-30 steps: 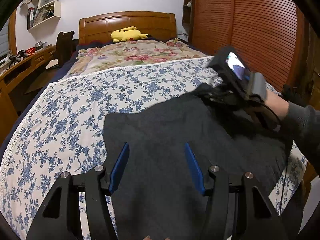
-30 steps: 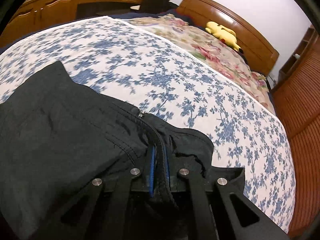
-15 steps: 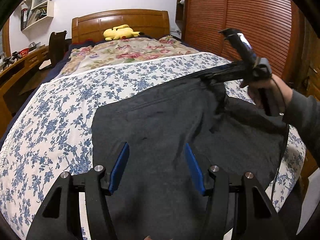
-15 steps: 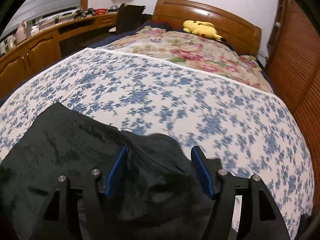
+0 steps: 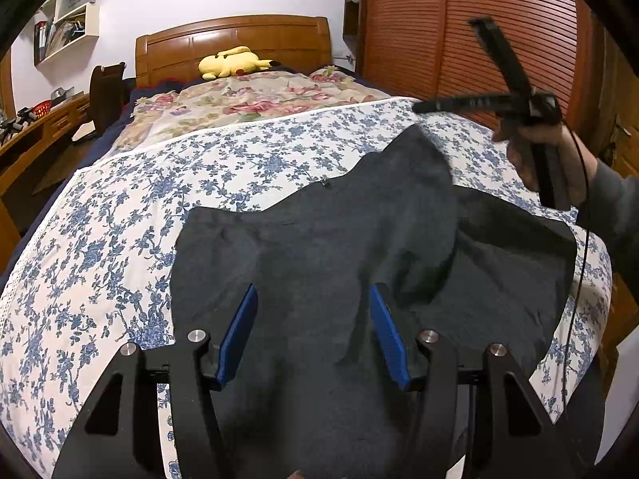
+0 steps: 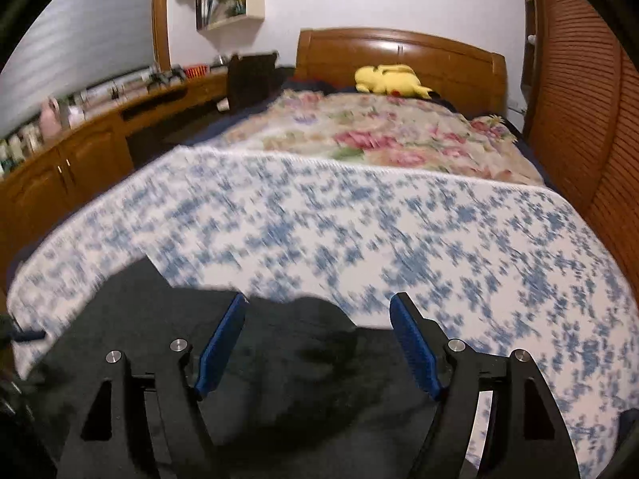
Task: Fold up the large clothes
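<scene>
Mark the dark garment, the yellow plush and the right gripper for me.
dark garment (image 5: 319,247): left wrist view, flat middle of the cloth.
yellow plush (image 6: 389,80): right wrist view, its body.
right gripper (image 6: 317,307): right wrist view, gap midway between the tips.

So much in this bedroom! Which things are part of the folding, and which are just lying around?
Part of the job:
- dark grey garment spread on the blue-flowered bedspread
- left gripper, jaws open
- right gripper, jaws just opened, holding nothing

Just lying about:
- yellow plush toy
- rose-patterned quilt
- wooden headboard
</scene>
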`<state>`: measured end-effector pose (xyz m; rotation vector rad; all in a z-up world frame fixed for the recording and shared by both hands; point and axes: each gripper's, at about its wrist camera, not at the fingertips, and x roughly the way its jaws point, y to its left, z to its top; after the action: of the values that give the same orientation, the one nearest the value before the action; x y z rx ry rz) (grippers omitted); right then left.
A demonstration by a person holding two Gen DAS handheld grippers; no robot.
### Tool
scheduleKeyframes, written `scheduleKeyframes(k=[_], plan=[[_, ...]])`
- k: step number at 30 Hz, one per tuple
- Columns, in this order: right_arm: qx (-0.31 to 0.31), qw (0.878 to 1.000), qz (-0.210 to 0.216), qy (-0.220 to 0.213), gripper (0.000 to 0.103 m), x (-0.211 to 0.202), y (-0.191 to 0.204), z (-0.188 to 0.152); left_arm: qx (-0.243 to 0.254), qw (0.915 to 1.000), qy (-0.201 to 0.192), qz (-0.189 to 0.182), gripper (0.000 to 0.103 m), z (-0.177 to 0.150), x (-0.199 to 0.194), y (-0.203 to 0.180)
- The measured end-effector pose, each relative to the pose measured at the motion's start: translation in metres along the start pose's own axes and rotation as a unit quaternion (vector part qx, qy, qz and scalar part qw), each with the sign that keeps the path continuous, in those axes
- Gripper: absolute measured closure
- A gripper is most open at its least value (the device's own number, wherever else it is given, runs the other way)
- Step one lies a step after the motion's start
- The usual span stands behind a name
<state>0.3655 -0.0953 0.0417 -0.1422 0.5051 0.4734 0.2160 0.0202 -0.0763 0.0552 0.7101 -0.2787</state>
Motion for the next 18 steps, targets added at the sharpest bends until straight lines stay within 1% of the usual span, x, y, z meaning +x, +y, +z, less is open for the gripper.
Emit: scheduleKeyframes(k=[1,3,5,7,9,13,14,15,16,17,18], plan=[[0.002,1.0,0.001,-0.005,0.026,-0.002,0.001,0.003,0.0,1.0,0.002,0.001,0.044,0.0,0.001,0.001],[-0.005,1.0,-0.022,-0.009,0.026,-0.005,0.002,0.006,-0.003,1.0,0.003,0.004,0.044,0.0,0.001,0.003],[-0.008,0.999,-0.039,0.009,0.026,-0.001,-0.003,0.003,-0.008,0.9999,0.004,0.009,0.044,-0.001,0.0,0.008],[-0.011,0.997,-0.063,0.044,0.026,0.01,-0.014,-0.007,-0.013,0.9998,0.002,0.013,0.044,0.0,-0.002,0.013],[-0.004,0.992,-0.096,0.079,0.026,0.023,-0.034,-0.024,-0.018,0.9997,-0.002,0.017,0.044,0.0,-0.005,0.017],[0.046,0.98,-0.124,0.152,0.026,0.052,-0.082,-0.063,-0.031,0.9992,-0.007,0.025,0.044,0.001,-0.01,0.029],[0.053,0.976,-0.129,0.169,0.028,0.059,-0.091,-0.074,-0.034,0.999,-0.009,0.027,0.044,0.001,-0.011,0.031],[0.06,0.971,-0.132,0.188,0.032,0.067,-0.101,-0.085,-0.036,0.9989,-0.01,0.028,0.044,0.001,-0.011,0.033],[0.068,0.968,-0.129,0.203,0.033,0.072,-0.107,-0.093,-0.038,0.9988,-0.01,0.03,0.044,0.001,-0.012,0.035],[0.083,0.966,-0.114,0.214,0.037,0.076,-0.115,-0.103,-0.039,0.9986,-0.01,0.032,0.044,0.001,-0.012,0.037],[0.095,0.966,-0.096,0.219,0.057,0.077,-0.12,-0.106,-0.041,0.9985,-0.01,0.034,0.044,0.001,-0.012,0.039]])
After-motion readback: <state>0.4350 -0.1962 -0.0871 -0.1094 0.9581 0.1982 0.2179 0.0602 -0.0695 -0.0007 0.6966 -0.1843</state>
